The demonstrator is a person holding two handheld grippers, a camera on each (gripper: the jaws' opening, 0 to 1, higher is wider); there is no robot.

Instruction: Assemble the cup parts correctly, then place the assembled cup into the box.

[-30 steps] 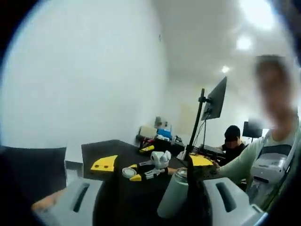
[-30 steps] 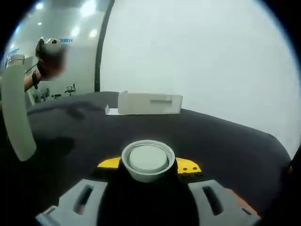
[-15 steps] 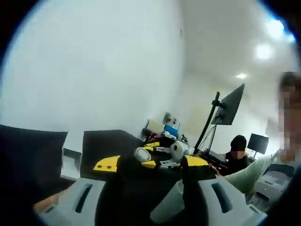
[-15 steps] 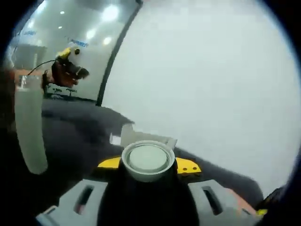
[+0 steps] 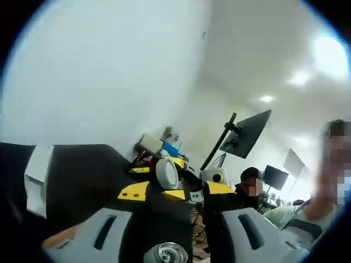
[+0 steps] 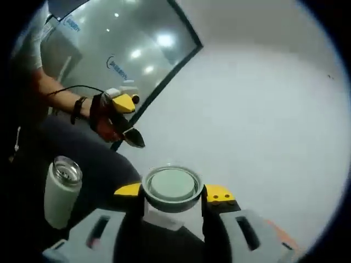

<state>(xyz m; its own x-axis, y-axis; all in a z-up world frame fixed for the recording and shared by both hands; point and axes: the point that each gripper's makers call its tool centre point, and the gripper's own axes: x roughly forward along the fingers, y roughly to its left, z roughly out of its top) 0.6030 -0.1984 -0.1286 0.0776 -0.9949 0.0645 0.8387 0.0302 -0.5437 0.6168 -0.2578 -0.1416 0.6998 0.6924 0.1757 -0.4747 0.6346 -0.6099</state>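
My right gripper (image 6: 173, 193) is shut on the round white lid (image 6: 172, 183), held up with its underside facing the camera. To its left the pale green cup body (image 6: 61, 189) stands upright in the air, metal mouth up, below the left gripper (image 6: 127, 131) in a gloved hand. In the left gripper view the cup's threaded metal mouth (image 5: 166, 253) shows low between the jaws of my left gripper (image 5: 176, 192); the grip point is hidden. The lid (image 5: 165, 172) faces it a short way ahead. The white box (image 5: 37, 175) lies on the black table (image 5: 82, 175) at the left.
A monitor on an arm (image 5: 244, 134) and a cluttered desk (image 5: 159, 150) stand beyond the table, with a seated person (image 5: 249, 189) behind. Another person (image 5: 329, 186) is at the right edge. A glass partition (image 6: 109, 49) and a white wall back the right gripper view.
Both views have tipped upward. The cup body has sunk in the left gripper view until only its mouth shows. Cup and lid have come closer together. The lid stays gripped.
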